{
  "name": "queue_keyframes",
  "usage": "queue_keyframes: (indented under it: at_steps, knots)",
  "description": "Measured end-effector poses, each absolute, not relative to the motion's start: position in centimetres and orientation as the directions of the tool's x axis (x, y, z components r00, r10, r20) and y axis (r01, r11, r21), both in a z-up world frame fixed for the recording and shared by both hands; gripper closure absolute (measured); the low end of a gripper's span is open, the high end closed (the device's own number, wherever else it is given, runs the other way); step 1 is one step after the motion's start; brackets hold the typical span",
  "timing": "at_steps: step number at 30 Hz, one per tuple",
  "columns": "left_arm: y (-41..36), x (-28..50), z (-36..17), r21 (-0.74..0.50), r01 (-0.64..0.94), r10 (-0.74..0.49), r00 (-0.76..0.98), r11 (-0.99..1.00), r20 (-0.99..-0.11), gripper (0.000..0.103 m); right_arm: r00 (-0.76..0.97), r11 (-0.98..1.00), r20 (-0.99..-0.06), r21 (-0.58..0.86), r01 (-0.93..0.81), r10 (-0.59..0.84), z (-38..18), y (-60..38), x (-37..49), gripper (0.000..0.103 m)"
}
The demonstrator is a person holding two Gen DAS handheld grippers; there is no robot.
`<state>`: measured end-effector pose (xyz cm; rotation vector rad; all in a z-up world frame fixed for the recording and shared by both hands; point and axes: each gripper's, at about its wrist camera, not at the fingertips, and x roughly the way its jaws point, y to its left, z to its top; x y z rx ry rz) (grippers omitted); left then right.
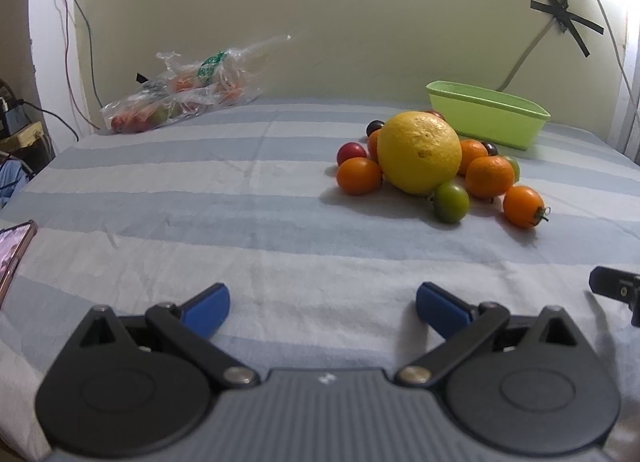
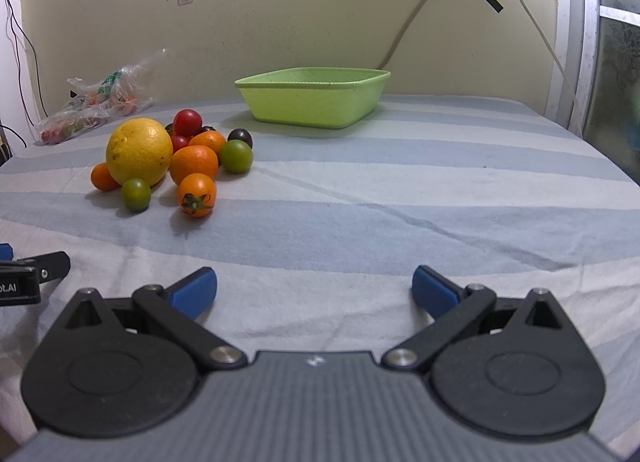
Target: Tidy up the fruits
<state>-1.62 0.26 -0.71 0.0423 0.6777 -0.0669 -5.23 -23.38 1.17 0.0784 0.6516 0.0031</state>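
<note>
Both claws hover low over the blue-and-white striped cloth (image 1: 200, 190), each spread wide with nothing between its blue pads: the left gripper (image 1: 323, 304) at the bottom of its own view, the right gripper (image 2: 315, 290) likewise in its view. The fruit pile sits right of centre in the left wrist view and at middle left in the right wrist view, built around a big yellow citrus (image 1: 419, 153) with small orange fruits pressed against it. A green tomato (image 1: 452, 202) lies just in front of the citrus, and an orange tomato with a green stem (image 2: 196, 195) rests at the near edge of the heap. The light green basin (image 2: 316, 102) stands behind the pile, near the wall. A crumpled plastic bag (image 1: 180, 98) lies in the upper left.
</note>
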Motion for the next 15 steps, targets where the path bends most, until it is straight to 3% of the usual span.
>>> queue_keyframes:
  at_steps: [15]
  knots:
    - [-1.8,2.0,-0.4,0.001,0.214,-0.159,0.729,0.977,-0.666,0.0,0.777,0.996,-0.629,0.079,0.048,0.013,1.6,-24.1,-3.7,0.0]
